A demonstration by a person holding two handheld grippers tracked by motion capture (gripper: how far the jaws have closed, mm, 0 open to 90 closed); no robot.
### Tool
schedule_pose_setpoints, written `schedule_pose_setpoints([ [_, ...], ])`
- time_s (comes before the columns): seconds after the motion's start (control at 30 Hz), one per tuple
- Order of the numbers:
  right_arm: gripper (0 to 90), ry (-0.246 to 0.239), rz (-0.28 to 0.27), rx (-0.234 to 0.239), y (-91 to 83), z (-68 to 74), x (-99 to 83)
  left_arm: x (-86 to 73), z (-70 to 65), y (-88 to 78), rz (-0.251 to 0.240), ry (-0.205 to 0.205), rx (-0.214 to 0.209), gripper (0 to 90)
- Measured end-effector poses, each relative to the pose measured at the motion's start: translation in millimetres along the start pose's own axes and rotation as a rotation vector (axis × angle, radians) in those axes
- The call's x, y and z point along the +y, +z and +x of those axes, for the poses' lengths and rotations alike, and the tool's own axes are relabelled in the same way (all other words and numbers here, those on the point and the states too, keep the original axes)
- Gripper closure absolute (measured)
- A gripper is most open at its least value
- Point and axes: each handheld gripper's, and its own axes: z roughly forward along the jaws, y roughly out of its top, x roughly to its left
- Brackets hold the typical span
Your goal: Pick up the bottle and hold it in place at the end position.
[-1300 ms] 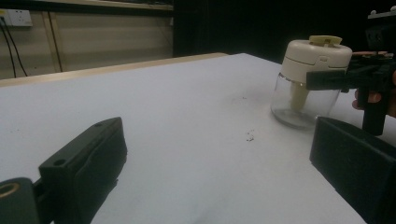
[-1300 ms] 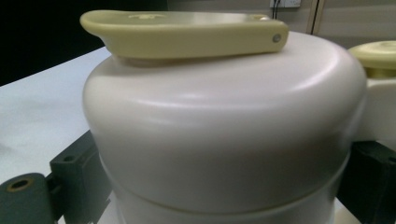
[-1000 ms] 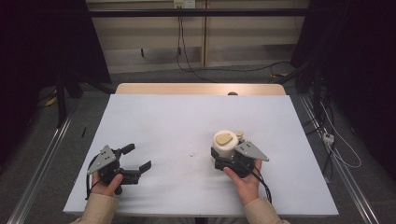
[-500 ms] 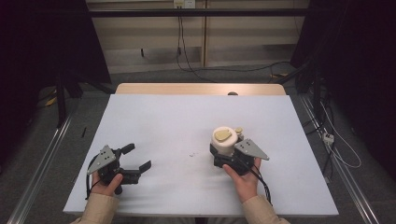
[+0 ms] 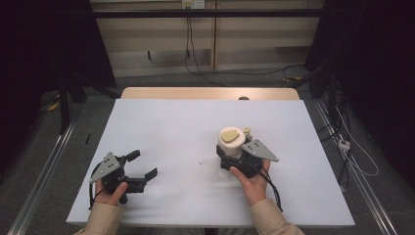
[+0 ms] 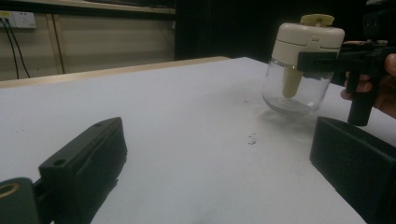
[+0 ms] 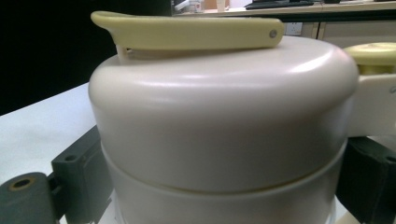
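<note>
A small jar [image 5: 231, 139] with a clear glass body and a cream lid stands right of the middle of the white table [image 5: 166, 122]. A yellowish handle lies flat on the lid, with a small knob beside it. My right gripper [image 5: 229, 152] is shut on the jar just under the lid, one jaw on each side. In the right gripper view the lid [image 7: 224, 116] looms very close. In the left gripper view the jar [image 6: 303, 60] is at the far right with the right gripper [image 6: 327, 60] clamped on it. My left gripper [image 5: 142, 165] rests open at the table's front left, nothing between its jaws.
A few dark crumbs [image 5: 200, 162] lie on the table between the two grippers. A wooden strip [image 5: 210, 93] runs along the table's far edge. Cables [image 5: 357, 156] trail on the floor to the right, and metal rails flank both sides of the table.
The jar and my right gripper have shifted slightly away from the front edge. The left gripper has stayed where it was.
</note>
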Motion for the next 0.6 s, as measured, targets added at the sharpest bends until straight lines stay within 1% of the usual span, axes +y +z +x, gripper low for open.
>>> schedule_pose_setpoints([
  [0.07, 7.2, 0.007, -0.002, 0.006, 2.6, 0.9, 1.1, -0.2, 0.2, 0.4, 0.002, -0.002, 0.001, 3.3],
  [0.17, 7.2, -0.007, 0.007, 0.008, 5.9, 2.5, 1.2, -0.4, 0.2, 0.6, 0.002, -0.003, -0.001, 3.3],
  [0.4, 7.3, 0.000, 0.019, 0.016, 14.4, 5.3, 0.3, 0.1, 0.0, -0.3, -0.006, -0.005, -0.002, 3.3],
  [0.57, 7.2, -0.005, 0.020, 0.017, 18.6, 6.5, 3.1, -0.1, 0.4, -0.1, -0.003, -0.002, -0.004, 3.3],
  [0.6, 7.2, -0.011, 0.018, 0.018, 20.6, 6.5, 4.5, -0.2, 0.2, -0.1, -0.010, -0.006, -0.005, 3.3],
])
